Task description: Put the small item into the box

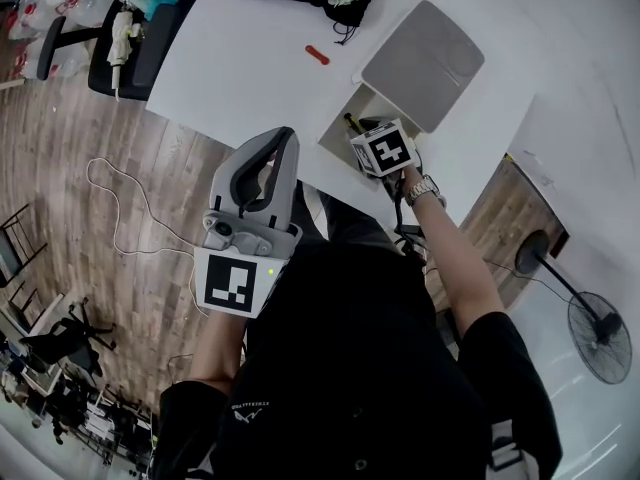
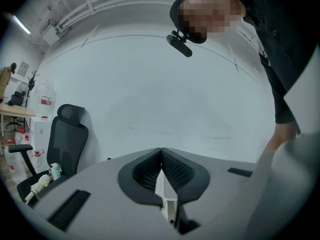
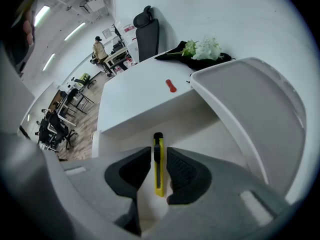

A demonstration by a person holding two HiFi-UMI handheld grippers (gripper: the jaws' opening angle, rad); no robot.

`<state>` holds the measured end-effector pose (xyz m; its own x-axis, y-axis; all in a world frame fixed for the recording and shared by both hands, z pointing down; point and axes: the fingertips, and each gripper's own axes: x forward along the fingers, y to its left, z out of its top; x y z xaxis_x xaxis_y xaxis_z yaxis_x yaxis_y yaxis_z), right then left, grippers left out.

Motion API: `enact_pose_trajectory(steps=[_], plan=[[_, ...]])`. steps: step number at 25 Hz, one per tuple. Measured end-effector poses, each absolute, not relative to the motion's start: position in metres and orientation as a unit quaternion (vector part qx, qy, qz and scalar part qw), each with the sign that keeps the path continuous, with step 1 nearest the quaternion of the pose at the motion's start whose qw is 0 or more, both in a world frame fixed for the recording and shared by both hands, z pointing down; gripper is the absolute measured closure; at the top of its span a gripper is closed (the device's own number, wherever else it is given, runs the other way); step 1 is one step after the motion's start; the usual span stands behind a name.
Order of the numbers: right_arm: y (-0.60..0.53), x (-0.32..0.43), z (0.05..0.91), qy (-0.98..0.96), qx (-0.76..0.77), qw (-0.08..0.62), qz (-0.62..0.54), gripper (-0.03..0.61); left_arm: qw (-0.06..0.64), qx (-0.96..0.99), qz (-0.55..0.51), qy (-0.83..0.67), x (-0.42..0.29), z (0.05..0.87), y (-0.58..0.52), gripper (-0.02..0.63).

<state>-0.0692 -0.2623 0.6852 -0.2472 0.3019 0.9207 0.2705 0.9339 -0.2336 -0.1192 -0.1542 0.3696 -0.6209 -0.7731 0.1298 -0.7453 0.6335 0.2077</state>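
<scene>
The right claw (image 3: 159, 156) hangs over the open white box (image 3: 165, 115). Its jaws are a little spread. A yellow knife (image 3: 158, 170) sits between them, with a thin gap on each side, down inside the box. The box lid (image 3: 255, 114) stands open at 3 o'clock. On the white table (image 3: 132, 96), a small red thing (image 3: 171, 85) lies at 12 o'clock from the knife. The left claw (image 2: 161, 154) is pressed together with nothing in it. It is up in the air, off the table, at 9 o'clock from the box.
</scene>
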Motion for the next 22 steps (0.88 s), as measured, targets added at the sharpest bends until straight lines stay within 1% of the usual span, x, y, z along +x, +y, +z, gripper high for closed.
enact_pose_trajectory(steps=[7,10,11,12,16,22], plan=[[-0.269,-0.065,0.658,-0.813,-0.151,0.555,0.088,0.496,0.100,0.477,-0.063,-0.871,-0.121,0.364,-0.174,0.609],[-0.279,-0.062,0.642,-0.829,-0.122,0.530,0.127,0.516,0.097,0.507,-0.060,-0.854,-0.119,0.360,-0.189,0.609],[-0.283,-0.062,0.636,-0.836,-0.111,0.520,0.139,0.551,0.096,0.518,-0.058,-0.848,-0.117,0.359,-0.194,0.609],[-0.286,-0.061,0.629,-0.841,-0.102,0.509,0.152,0.572,0.095,0.530,-0.057,-0.841,-0.116,0.358,-0.199,0.609],[-0.296,-0.057,0.602,-0.862,-0.064,0.461,0.203,0.574,0.094,0.577,-0.053,-0.809,-0.109,0.356,-0.221,0.609],[-0.316,-0.041,0.562,-0.887,0.012,0.394,0.240,0.574,0.093,0.642,-0.049,-0.760,-0.096,0.352,-0.245,0.609]])
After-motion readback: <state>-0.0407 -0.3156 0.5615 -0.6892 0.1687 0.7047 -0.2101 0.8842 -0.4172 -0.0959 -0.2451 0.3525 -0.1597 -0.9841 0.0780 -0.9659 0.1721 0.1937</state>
